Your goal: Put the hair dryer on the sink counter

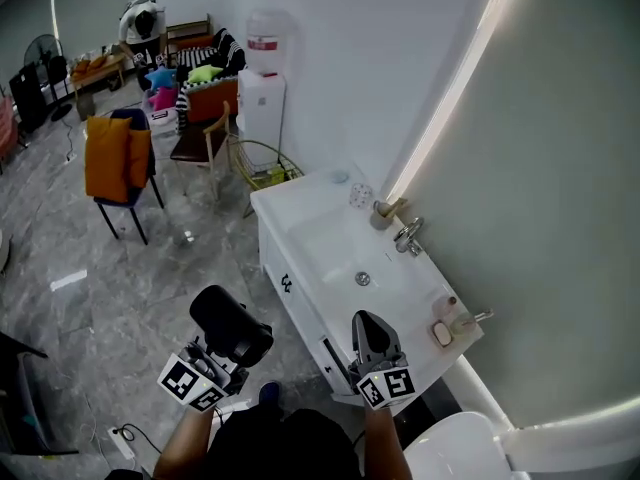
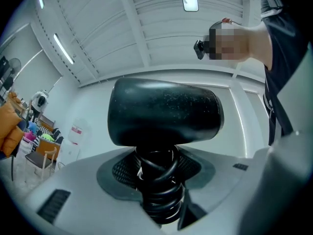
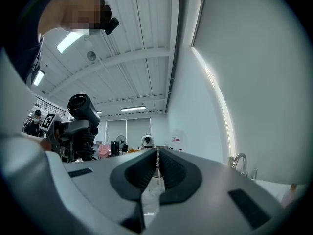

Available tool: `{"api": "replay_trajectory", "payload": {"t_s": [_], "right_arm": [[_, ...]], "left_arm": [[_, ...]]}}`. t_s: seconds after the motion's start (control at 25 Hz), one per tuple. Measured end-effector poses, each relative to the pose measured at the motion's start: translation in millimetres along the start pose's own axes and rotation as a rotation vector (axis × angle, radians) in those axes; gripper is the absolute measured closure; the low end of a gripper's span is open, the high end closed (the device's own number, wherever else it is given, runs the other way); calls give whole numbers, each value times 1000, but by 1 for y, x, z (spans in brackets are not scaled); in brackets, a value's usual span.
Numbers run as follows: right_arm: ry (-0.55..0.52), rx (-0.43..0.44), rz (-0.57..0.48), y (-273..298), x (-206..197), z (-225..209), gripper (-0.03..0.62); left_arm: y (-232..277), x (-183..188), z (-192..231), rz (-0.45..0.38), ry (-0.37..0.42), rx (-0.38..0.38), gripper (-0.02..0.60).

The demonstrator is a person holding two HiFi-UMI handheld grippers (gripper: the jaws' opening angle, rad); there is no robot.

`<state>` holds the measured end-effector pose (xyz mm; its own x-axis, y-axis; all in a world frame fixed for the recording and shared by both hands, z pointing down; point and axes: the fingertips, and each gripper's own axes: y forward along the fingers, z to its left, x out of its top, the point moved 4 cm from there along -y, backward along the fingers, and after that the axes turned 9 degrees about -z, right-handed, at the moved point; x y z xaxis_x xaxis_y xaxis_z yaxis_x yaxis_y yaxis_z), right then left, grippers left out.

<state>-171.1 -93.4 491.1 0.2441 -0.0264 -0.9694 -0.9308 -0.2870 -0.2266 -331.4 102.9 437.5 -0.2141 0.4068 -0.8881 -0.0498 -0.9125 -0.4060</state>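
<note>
Left gripper (image 1: 224, 354): clamped on the handle of the hair dryer (image 1: 231, 325), jaws standing wide round it, with the cord (image 2: 159, 196) wound round the handle between the pads.
Right gripper (image 1: 371, 330): jaws closed together, nothing between them, hovering over the front edge of the sink counter (image 1: 283, 208).
Where the dryer is: held in the air over the floor (image 1: 120, 288), just off the counter's front, not yet above it and touching nothing but the gripper.
Long axis: barrel lying crosswise to the jaws in the left gripper view (image 2: 164, 112), handle running down into the grip; in the head view, barrel running from upper left to lower right, roughly level.
Which way it points: round open end turned toward the right gripper (image 3: 156, 166) in that gripper's view (image 3: 79, 105); nozzle or intake, cannot tell.
Step in hand: likely the carry across to the counter, with the put-down yet to come.
Doing it well: lift clear of the front edge, keep the barrel level, and aim for the bare flat beside the basin (image 1: 335, 253), away from the faucet (image 1: 408, 236) and the small dish (image 1: 442, 334).
Setting down: lay barrel and handle flat, lengthwise along the counter, before loosening the jaws.
Risk: rolling into the basin, or loose cord snagging a pad on release.
</note>
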Motion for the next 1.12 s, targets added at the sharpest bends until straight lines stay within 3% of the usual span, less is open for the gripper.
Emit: {"api": "replay_trajectory", "payload": {"t_s": [0.16, 0.4, 0.72, 0.88, 1.12], "right_arm": [[-8, -58, -1, 15, -2, -10, 559], [-40, -186, 3, -6, 3, -46, 560], [-109, -431, -3, -100, 38, -112, 559], [-139, -566, -15, -159, 51, -139, 559], [-159, -692, -37, -228, 70, -162, 559]], "left_arm": [[27, -6, 21, 18, -25, -62, 368], [74, -36, 12, 46, -96, -177, 368], [146, -98, -65, 111, -241, -386, 368], [174, -131, -114, 146, -288, -494, 368], [204, -158, -175, 175, -327, -597, 368]]}}
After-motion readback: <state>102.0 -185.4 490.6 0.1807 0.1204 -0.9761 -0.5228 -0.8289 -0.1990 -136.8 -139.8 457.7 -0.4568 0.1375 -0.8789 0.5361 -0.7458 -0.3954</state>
